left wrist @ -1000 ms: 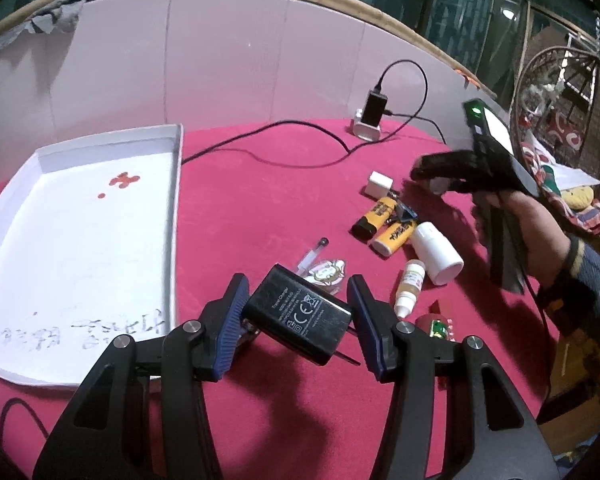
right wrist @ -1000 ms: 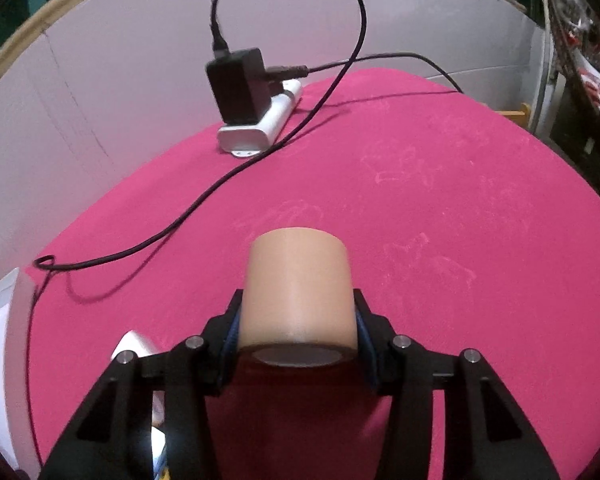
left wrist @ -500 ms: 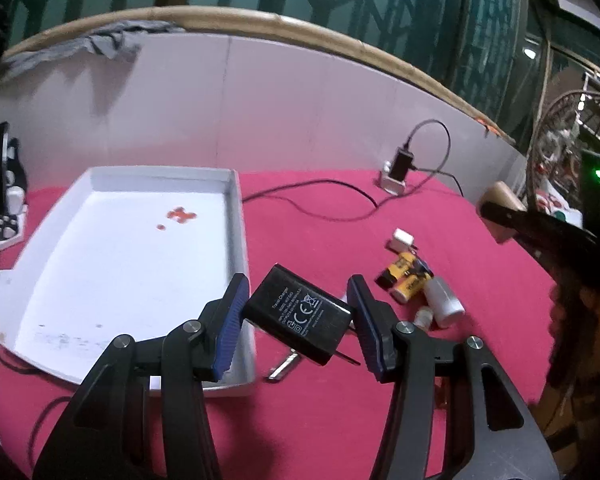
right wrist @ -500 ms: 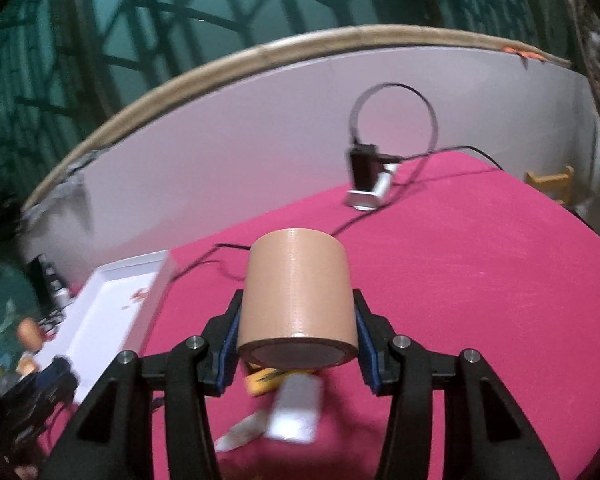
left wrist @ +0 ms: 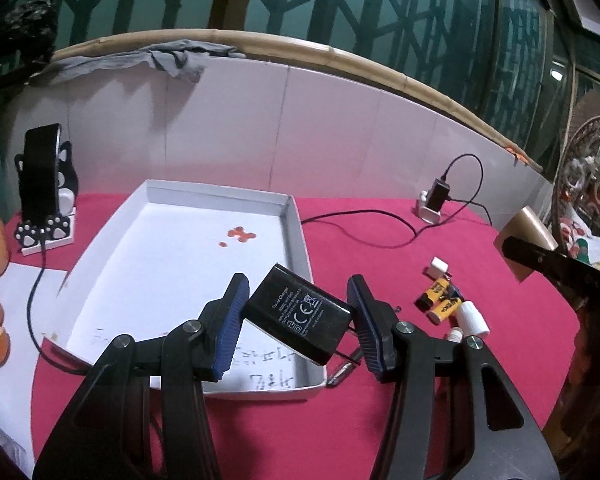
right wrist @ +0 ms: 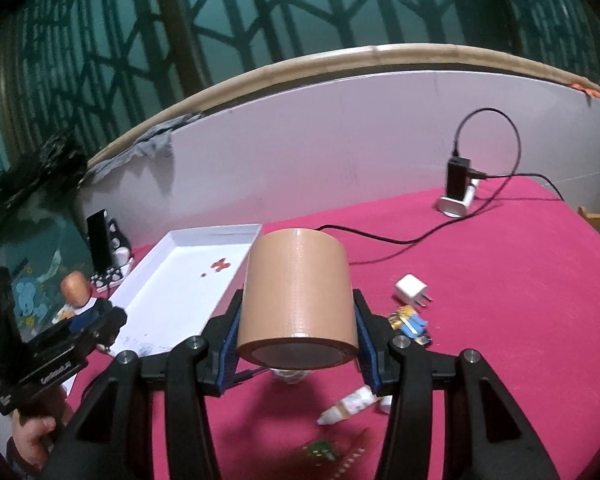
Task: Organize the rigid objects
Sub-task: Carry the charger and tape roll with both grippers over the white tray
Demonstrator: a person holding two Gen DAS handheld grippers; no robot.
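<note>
Left wrist view: the left gripper (left wrist: 298, 322) clenches a black charger (left wrist: 298, 320), held above the white tray's (left wrist: 296, 224) near right corner. Right wrist view: the right gripper (right wrist: 298, 340) grasps a tan tape roll (right wrist: 296, 300) over the red tabletop (right wrist: 500, 300), beside the tray's right edge.

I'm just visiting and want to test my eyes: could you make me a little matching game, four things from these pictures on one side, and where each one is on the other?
Things:
1. black charger
2. tan tape roll
3. white tray
4. yellow batteries

Places:
A. loose on the red cloth
B. clamped in the right gripper
C. clamped in the left gripper
D. resting on the red cloth, holding no objects

Pairs: 1-C, 2-B, 3-D, 4-A
</note>
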